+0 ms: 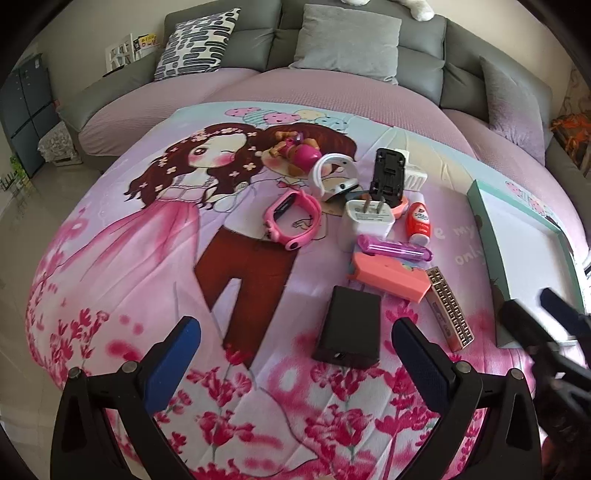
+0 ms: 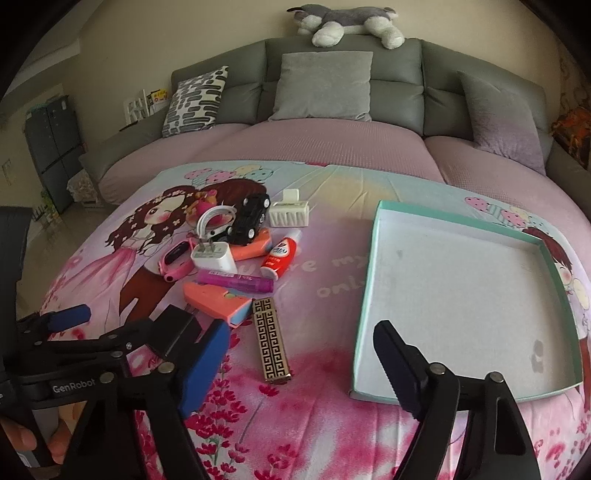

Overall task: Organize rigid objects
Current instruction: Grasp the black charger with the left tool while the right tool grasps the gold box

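Observation:
A pile of small rigid objects lies on a printed pink bedspread: a black box [image 1: 349, 326], a pink watch [image 1: 291, 218], a white charger plug [image 1: 365, 221], a purple tube [image 1: 393, 249], a salmon pink case [image 1: 388, 280], a gold patterned harmonica [image 2: 271, 339], a red-white bottle [image 2: 279, 256] and a black toy car [image 2: 249, 219]. An empty teal-rimmed tray [image 2: 458, 295] lies to the right. My left gripper [image 1: 295, 354] is open, just short of the black box. My right gripper [image 2: 299, 365] is open and empty, between the harmonica and the tray.
A grey sofa [image 2: 332, 85] with cushions stands behind the bed, a plush dog [image 2: 343, 20] on its back. A white comb-like holder [image 2: 290, 214], a white cable coil [image 2: 214, 219] and a small doll [image 1: 291, 147] lie at the pile's far side. The floor [image 1: 22, 229] lies left.

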Action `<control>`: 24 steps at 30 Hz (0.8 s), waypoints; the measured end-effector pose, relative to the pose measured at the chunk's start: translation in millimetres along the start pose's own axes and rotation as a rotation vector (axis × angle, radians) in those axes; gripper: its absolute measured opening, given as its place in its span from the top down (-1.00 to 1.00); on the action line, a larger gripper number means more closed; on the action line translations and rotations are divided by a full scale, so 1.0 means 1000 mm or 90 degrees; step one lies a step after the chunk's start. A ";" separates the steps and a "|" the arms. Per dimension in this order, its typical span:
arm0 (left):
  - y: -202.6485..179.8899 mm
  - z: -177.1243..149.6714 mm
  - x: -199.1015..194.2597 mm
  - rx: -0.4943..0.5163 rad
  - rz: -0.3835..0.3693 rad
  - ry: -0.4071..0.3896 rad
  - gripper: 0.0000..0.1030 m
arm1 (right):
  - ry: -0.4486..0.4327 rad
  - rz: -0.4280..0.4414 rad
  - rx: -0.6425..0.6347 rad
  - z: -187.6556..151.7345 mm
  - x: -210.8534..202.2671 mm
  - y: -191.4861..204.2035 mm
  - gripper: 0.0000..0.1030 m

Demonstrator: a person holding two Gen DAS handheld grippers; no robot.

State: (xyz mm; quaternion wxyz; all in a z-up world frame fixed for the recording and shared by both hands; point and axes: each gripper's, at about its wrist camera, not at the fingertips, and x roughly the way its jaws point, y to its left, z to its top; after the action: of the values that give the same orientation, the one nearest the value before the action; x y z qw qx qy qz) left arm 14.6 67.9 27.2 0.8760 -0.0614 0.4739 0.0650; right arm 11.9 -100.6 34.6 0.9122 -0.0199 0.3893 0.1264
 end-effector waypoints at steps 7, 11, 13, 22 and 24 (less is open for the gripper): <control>-0.012 0.001 0.018 0.028 -0.006 0.014 -0.90 | 0.047 0.036 0.010 -0.007 0.027 0.000 -0.02; -0.012 0.001 0.028 0.031 -0.005 0.018 -0.89 | 0.063 0.058 0.007 -0.010 0.038 0.001 0.09; -0.013 0.000 0.031 0.039 -0.002 0.019 -0.79 | 0.070 0.063 0.007 -0.010 0.043 0.002 0.10; -0.023 -0.004 0.047 0.062 -0.025 0.041 -0.34 | 0.090 0.065 -0.007 -0.011 0.059 0.006 0.18; -0.023 -0.003 0.049 0.066 -0.021 0.039 -0.31 | 0.091 0.056 -0.011 -0.010 0.062 0.006 0.18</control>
State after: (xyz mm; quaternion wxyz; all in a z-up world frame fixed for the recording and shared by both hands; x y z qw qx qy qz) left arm 42.6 47.2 -14.6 0.8642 -0.0259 0.5019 0.0238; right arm 44.8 -82.9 -16.7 0.8752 -0.0196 0.4531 0.1680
